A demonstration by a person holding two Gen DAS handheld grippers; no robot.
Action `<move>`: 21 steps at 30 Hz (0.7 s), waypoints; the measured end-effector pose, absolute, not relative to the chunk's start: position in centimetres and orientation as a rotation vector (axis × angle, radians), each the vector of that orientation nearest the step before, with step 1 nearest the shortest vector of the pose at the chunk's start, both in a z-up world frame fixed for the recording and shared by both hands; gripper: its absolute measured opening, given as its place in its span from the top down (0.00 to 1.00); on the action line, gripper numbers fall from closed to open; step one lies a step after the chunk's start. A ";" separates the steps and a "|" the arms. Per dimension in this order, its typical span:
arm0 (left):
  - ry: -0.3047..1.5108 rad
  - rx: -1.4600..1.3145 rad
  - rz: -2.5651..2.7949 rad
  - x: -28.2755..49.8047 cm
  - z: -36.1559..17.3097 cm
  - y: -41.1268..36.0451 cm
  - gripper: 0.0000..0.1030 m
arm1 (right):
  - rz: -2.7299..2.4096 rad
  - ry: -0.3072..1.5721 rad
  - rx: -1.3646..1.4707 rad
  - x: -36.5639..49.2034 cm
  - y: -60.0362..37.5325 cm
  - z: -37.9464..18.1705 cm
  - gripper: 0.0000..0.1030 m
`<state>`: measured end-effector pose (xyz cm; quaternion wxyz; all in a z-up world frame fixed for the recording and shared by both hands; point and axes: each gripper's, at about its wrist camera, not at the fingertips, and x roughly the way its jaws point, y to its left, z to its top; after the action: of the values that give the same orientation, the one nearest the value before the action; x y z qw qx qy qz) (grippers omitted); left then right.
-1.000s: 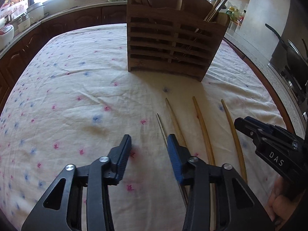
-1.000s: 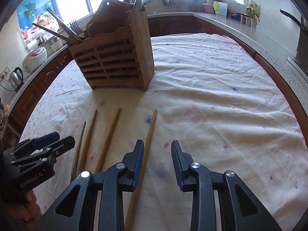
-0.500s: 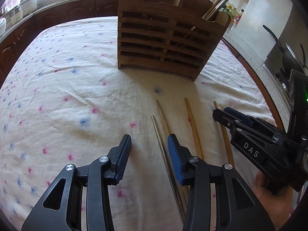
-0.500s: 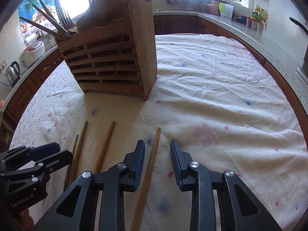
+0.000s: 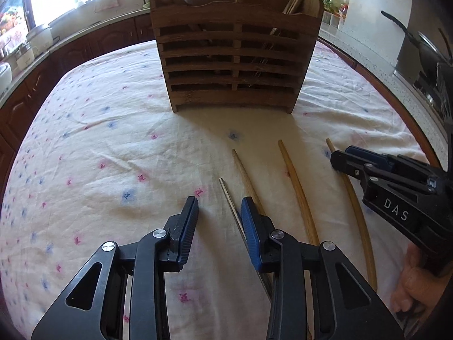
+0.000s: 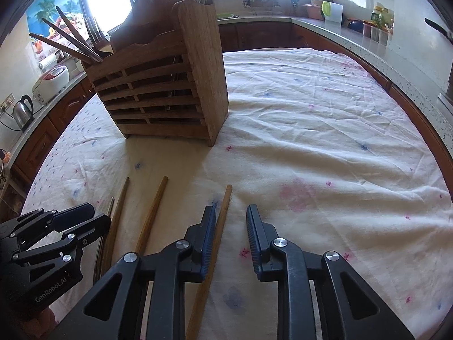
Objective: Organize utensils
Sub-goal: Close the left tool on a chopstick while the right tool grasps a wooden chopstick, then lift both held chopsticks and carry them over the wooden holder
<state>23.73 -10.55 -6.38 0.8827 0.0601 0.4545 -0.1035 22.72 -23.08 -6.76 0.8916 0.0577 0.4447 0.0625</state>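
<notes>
**Four thin sticks on the cloth, both grippers empty**

We hold our left gripper (image 5: 218, 218) low over the white tablecloth with pink and blue flecks (image 5: 93, 147), its jaws apart and holding nothing. Between them runs the slim grey metal chopstick (image 5: 230, 202), lying close against the inner face of the right-hand blue pad (image 5: 250, 226). Just right of it lies a pale tapered wooden chopstick (image 5: 243, 170), then a thicker yellowish wooden stick (image 5: 297, 192), then a darker bamboo stick (image 5: 359, 218) farthest right. All four lie flat on the near part of the table, pointing toward the slatted brown wooden utensil holder (image 5: 235, 65) standing upright at the far side, which already holds cutlery and chopsticks.

Our right gripper (image 6: 229, 221) also has its jaws apart and empty; the rightmost stick (image 6: 218, 232) passes between them, hard against the left pad. From the left view this gripper (image 5: 348, 158) hovers over that stick's far part.

We judge all four light and rigid, so weight is no worry. The metal one looks smooth and very thin, likely to slip or roll under the pads, and it sits flush on soft cloth that may bunch. The wooden ones should give better friction. We would grip each near mid-length, square across the shaft, so it does not swing when tipped upright for the holder.
</notes>
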 end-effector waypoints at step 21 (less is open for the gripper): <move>0.815 -0.156 -0.395 19.5 -0.6 -4.4 0.96 | 0.236 0.845 0.286 19.0 -24.5 -2.9 0.95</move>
<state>19.53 -4.37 -0.59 0.8962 -0.0755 0.3935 -0.1906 19.01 -24.51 -2.88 0.8954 0.1379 0.4078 0.1140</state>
